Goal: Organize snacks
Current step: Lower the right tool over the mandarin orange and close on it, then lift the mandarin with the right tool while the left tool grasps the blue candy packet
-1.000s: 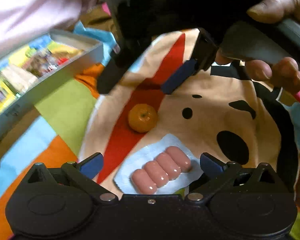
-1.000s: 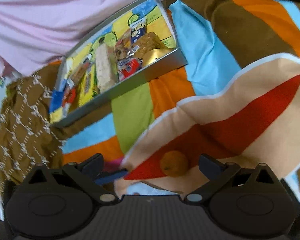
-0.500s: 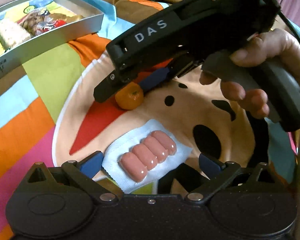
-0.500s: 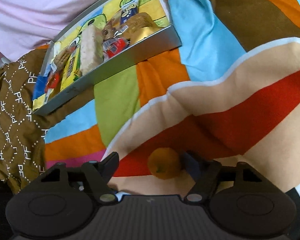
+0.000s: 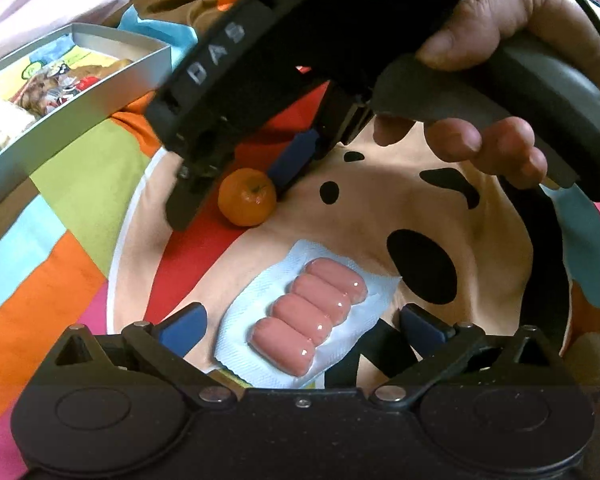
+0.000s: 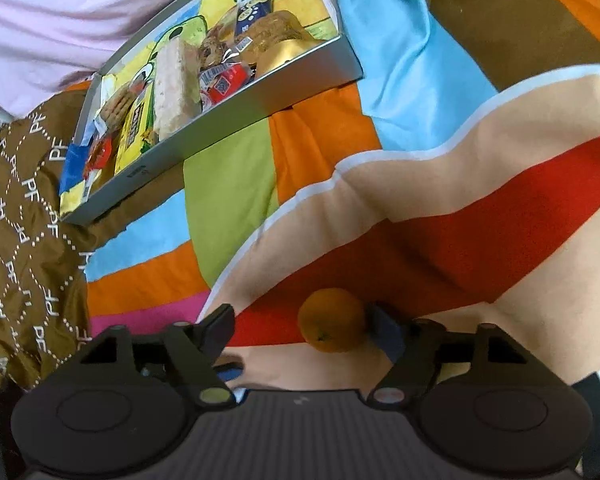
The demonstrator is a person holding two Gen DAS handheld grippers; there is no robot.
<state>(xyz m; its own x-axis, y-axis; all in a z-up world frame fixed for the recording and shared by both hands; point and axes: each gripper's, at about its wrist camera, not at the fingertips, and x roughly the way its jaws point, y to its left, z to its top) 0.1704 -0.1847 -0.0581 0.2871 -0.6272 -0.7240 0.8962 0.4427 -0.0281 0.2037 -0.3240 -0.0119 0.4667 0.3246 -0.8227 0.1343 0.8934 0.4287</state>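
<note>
A small orange (image 5: 247, 197) lies on the colourful bedspread; it also shows in the right wrist view (image 6: 332, 319). My right gripper (image 6: 300, 328) is open around it: the right finger touches the orange, the left finger stands apart. In the left wrist view the right gripper (image 5: 236, 188) straddles the orange from above. A sealed pack of pink sausages (image 5: 308, 316) lies between the fingers of my open left gripper (image 5: 300, 324), not gripped. A silver tray (image 6: 260, 96) filled with several wrapped snacks sits at the far left; its wall also shows in the left wrist view (image 5: 80, 108).
The person's hand (image 5: 500, 92) holds the right gripper's handle. A pink-clothed body (image 6: 80, 12) and a brown patterned cloth (image 6: 24, 232) lie behind and left of the tray. The bedspread (image 6: 460, 184) is soft and creased.
The right gripper has dropped around the orange and narrowed, its right finger now touching it. The left gripper has stayed over the sausage pack, shifting slightly.
</note>
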